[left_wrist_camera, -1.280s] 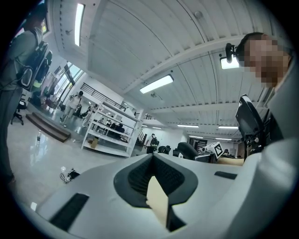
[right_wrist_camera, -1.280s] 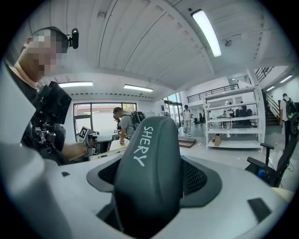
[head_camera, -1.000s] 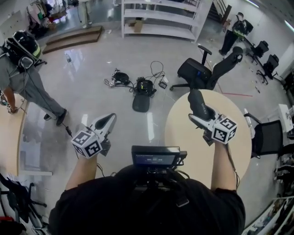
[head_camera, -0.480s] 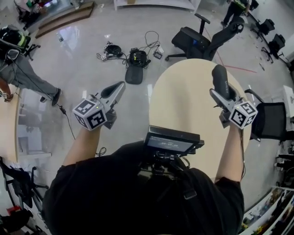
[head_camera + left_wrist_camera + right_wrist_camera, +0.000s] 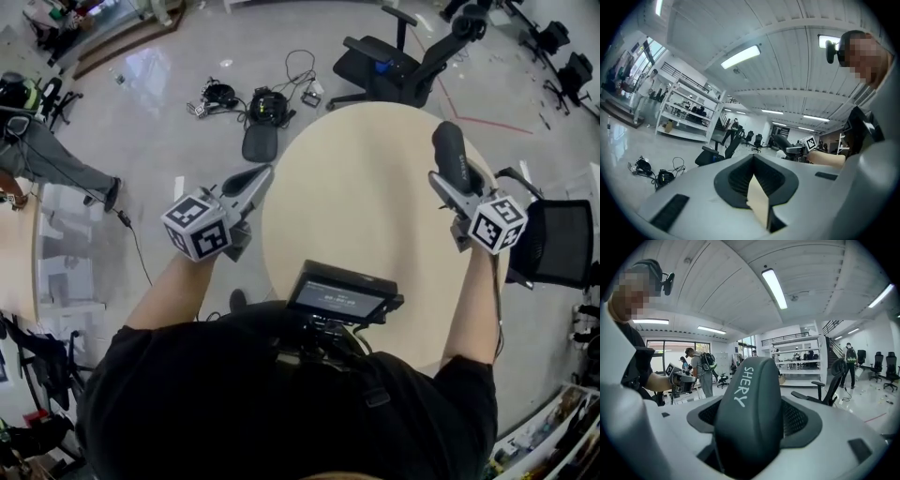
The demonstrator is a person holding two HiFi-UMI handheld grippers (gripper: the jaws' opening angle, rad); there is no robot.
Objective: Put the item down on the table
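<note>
R gripper [image 5: 449, 184]: jaws clamp dark SHERY item [image 5: 450, 150], now brought over tabletop [image 5: 361, 202]; set-down pending. L gripper [image 5: 253, 178]: jaws together, empty.

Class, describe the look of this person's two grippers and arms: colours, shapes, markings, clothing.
Both the left gripper and right gripper have pale grey tapered jaws with dark ribbed pads. Each carries a cube of black-and-white square markers. The person wears a black short-sleeved top.
</note>
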